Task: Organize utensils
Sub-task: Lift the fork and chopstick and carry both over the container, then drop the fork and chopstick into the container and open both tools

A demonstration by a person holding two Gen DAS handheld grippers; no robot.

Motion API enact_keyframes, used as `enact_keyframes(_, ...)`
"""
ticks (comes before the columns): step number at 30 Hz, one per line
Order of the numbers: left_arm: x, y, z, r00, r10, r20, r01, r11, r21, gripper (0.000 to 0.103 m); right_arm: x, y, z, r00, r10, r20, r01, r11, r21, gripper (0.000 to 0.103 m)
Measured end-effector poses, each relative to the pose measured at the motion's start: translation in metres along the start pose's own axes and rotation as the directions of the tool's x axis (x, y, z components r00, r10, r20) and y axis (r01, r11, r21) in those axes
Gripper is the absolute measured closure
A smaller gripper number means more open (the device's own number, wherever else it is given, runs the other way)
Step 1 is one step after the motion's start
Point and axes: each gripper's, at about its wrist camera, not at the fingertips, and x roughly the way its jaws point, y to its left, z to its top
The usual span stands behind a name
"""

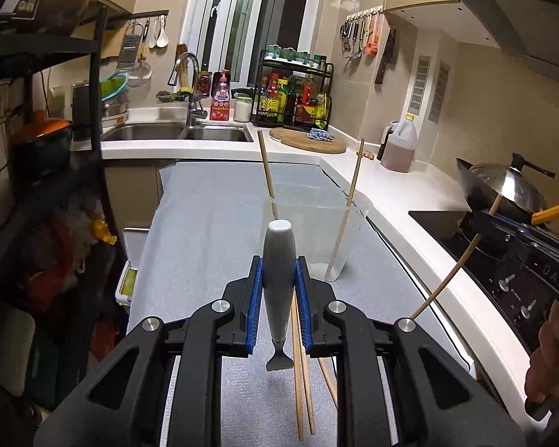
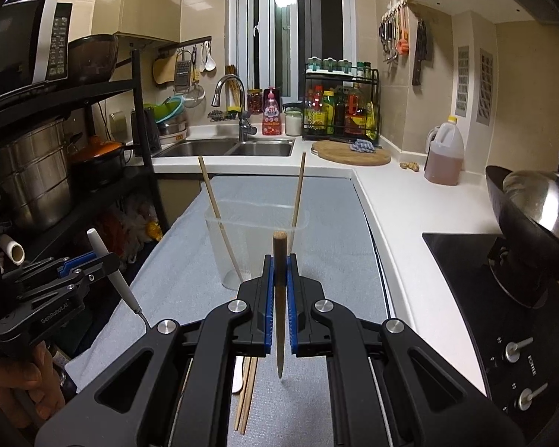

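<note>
**Utensils in hand, worktop inventory**

- Left hand-held gripper [image 1: 278,275]: jaws nearly closed, blue pads clamped on a grey-handled utensil [image 1: 278,260]. Handle end points up and away, metal end hangs below the pads. What kind of utensil: can't tell. Held clear of the mat.
- Right hand-held gripper [image 2: 280,275]: jaws all but shut, gripping one wooden chopstick [image 2: 279,298]. Blunt end up, tip down, clear of the surface.
- Clear plastic container [image 2: 255,238]: stands upright on the grey mat [image 2: 190,260] ahead of both grippers. Holds 2 chopsticks [image 2: 220,223], one leaning left, one right, tops sticking out above the rim.
- Loose chopsticks [image 1: 302,365]: lying flat on the mat, under/just behind the left gripper. At least 3.
- White worktop [image 2: 410,201] wraps round the mat's far and right sides; sink [image 2: 227,147] at the back, wok w/ lid [image 2: 536,208] on the hob at right.
- A hand [image 1: 548,357] on the right gripper's grip, at frame edge.
</note>
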Motion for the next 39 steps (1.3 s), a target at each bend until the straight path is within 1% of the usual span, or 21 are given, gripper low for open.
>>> enact_keyframes(7, 0.003, -0.008, 0.025, 0.999, 0.025, -0.029, -0.024, 0.999, 0.034, 0.086, -0.001, -0.001, 0.029, 1.000, 0.007, 0.007, -0.007, 1.000, -0.001, 0.096)
enact_keyframes(9, 0.004, -0.011, 0.031, 0.999, 0.019, -0.036, -0.018, 0.999, 0.038, 0.086, 0.000, -0.002, 0.039, 1.000, 0.009, 0.007, -0.009, 1.000, 0.004, 0.096)
enact_keyframes(13, 0.008, -0.014, 0.051, 0.999, 0.004, -0.049, -0.002, 0.999, 0.038, 0.086, 0.001, -0.009, 0.070, 0.999, 0.033, 0.021, -0.033, 0.999, 0.039, 0.096)
enact_keyframes(15, 0.010, -0.014, 0.066, 0.999, -0.014, -0.052, 0.016, 0.999, 0.041, 0.086, 0.002, -0.010, 0.086, 0.999, 0.042, 0.034, -0.043, 0.998, 0.040, 0.096)
enact_keyframes(17, 0.012, -0.015, 0.084, 0.999, -0.026, -0.044, 0.028, 0.998, 0.050, 0.086, 0.003, -0.013, 0.105, 0.997, 0.054, 0.052, -0.057, 0.997, 0.045, 0.096)
enact_keyframes(20, 0.012, -0.020, 0.114, 0.999, -0.037, -0.006, 0.037, 0.997, 0.067, 0.086, 0.005, -0.019, 0.131, 0.993, 0.077, 0.088, -0.084, 0.994, 0.070, 0.096)
enact_keyframes(22, 0.013, -0.022, 0.137, 0.998, -0.051, 0.026, 0.049, 0.996, 0.073, 0.086, 0.008, -0.022, 0.147, 0.990, 0.075, 0.118, -0.084, 0.994, 0.075, 0.096)
enact_keyframes(25, 0.023, -0.027, 0.159, 0.995, -0.074, 0.063, 0.069, 0.995, 0.075, 0.086, 0.022, -0.024, 0.161, 0.987, 0.076, 0.140, -0.087, 0.993, 0.076, 0.096)
enact_keyframes(27, 0.036, -0.029, 0.167, 0.994, -0.079, 0.071, 0.074, 0.995, 0.073, 0.086, 0.034, -0.025, 0.163, 0.984, 0.082, 0.155, -0.095, 0.992, 0.078, 0.096)
enact_keyframes(28, 0.045, -0.029, 0.169, 0.994, -0.082, 0.070, 0.077, 0.995, 0.071, 0.086, 0.042, -0.025, 0.162, 0.986, 0.071, 0.152, -0.083, 0.994, 0.075, 0.096)
enact_keyframes(29, 0.052, -0.030, 0.168, 0.995, -0.079, 0.066, 0.075, 0.995, 0.070, 0.086, 0.051, -0.026, 0.160, 0.987, 0.061, 0.150, -0.073, 0.994, 0.077, 0.096)
enact_keyframes(30, 0.066, -0.030, 0.167, 0.996, -0.074, 0.054, 0.070, 0.995, 0.069, 0.086, 0.062, -0.027, 0.155, 0.986, 0.065, 0.151, -0.079, 0.993, 0.084, 0.096)
enact_keyframes(34, 0.108, -0.031, 0.148, 0.998, -0.062, -0.008, 0.063, 0.994, 0.084, 0.086, 0.099, -0.032, 0.132, 0.990, 0.091, 0.105, -0.103, 0.987, 0.122, 0.096)
enact_keyframes(36, 0.124, -0.032, 0.135, 0.998, -0.058, -0.037, 0.061, 0.993, 0.100, 0.086, 0.114, -0.030, 0.117, 0.995, 0.067, 0.077, -0.075, 0.991, 0.113, 0.096)
enact_keyframes(39, 0.139, -0.030, 0.122, 0.996, -0.048, -0.070, 0.056, 0.992, 0.111, 0.085, 0.133, -0.026, 0.100, 0.998, 0.060, 0.032, -0.063, 0.994, 0.092, 0.096)
